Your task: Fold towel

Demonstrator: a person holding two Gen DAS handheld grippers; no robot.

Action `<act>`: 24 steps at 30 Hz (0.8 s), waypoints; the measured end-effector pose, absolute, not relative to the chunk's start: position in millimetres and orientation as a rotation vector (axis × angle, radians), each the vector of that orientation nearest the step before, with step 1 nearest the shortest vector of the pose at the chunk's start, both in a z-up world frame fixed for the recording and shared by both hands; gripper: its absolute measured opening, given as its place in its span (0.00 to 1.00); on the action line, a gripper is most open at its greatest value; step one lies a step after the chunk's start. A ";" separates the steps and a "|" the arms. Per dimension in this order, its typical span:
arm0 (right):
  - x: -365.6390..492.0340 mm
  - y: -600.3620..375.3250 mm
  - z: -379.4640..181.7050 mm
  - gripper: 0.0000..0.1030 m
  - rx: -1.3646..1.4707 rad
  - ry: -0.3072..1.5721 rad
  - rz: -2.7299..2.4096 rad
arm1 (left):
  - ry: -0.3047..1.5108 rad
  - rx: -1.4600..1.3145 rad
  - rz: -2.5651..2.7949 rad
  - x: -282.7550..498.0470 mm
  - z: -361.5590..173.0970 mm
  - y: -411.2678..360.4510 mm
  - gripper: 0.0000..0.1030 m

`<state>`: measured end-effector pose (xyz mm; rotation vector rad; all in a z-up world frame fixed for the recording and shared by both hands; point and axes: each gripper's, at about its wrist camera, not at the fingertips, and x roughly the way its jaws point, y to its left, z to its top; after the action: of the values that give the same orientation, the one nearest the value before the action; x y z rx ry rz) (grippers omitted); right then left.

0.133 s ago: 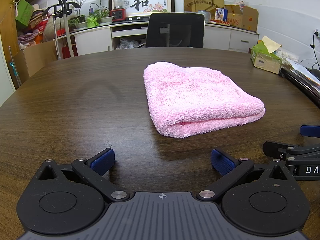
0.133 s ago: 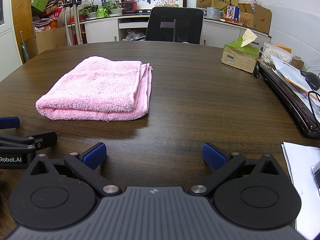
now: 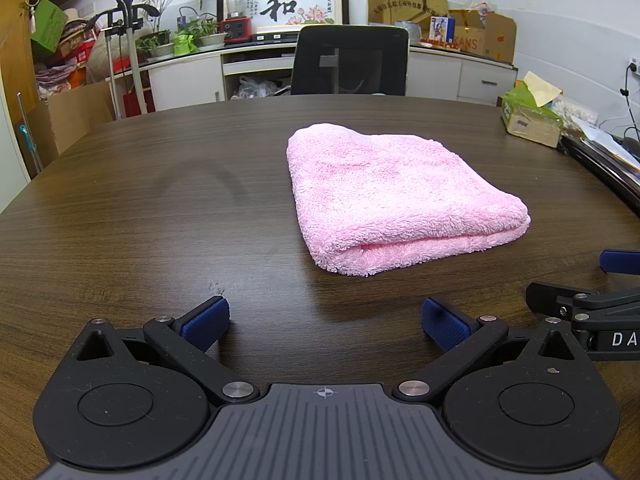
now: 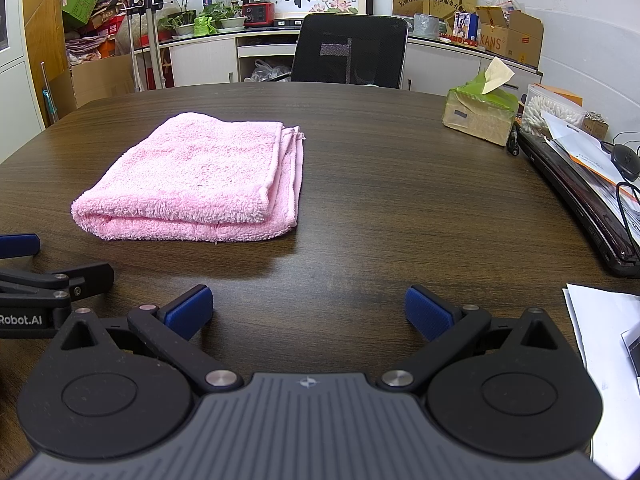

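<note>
fluffy pink towel (image 3: 396, 196) folded rectangular on woodgrain table (image 3: 160, 216)

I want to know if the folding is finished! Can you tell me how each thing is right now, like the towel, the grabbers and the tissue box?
Towel: folded in layers, lying flat on the table.
Left gripper: open, empty, short of the towel.
Right gripper: open, empty, short of the towel.
Tissue box: opened, one tissue sticking up.
Laptop: lid shut, papers on top.
Chair: empty, pushed up to the table.
</note>
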<state>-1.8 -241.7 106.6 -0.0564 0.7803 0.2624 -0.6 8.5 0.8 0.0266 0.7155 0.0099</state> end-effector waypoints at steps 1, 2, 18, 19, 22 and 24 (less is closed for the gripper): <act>-1.8 -241.7 106.6 1.00 -0.056 0.780 0.262 | 0.716 0.029 0.011 -0.7 0.9 10.2 1.00; -1.9 -241.7 106.6 1.00 -0.056 0.780 0.262 | 0.717 0.032 0.012 -0.8 1.1 11.9 1.00; -2.0 -241.9 106.8 1.00 -0.056 0.780 0.263 | 0.714 0.001 0.113 -0.4 3.9 44.2 1.00; -2.0 -241.9 106.8 1.00 -0.057 0.780 0.263 | 0.714 0.001 0.114 0.9 3.9 41.1 1.00; -1.5 -242.8 106.7 1.00 -0.057 0.780 0.266 | 0.714 0.002 0.116 4.7 3.9 32.1 1.00; -1.3 -243.5 106.4 1.00 -0.058 0.780 0.269 | 0.705 0.002 0.112 -1.1 5.2 40.5 1.00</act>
<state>-1.3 -243.5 106.4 -0.0579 0.7801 0.2690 -1.1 40.5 5.2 0.0021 0.7051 0.1121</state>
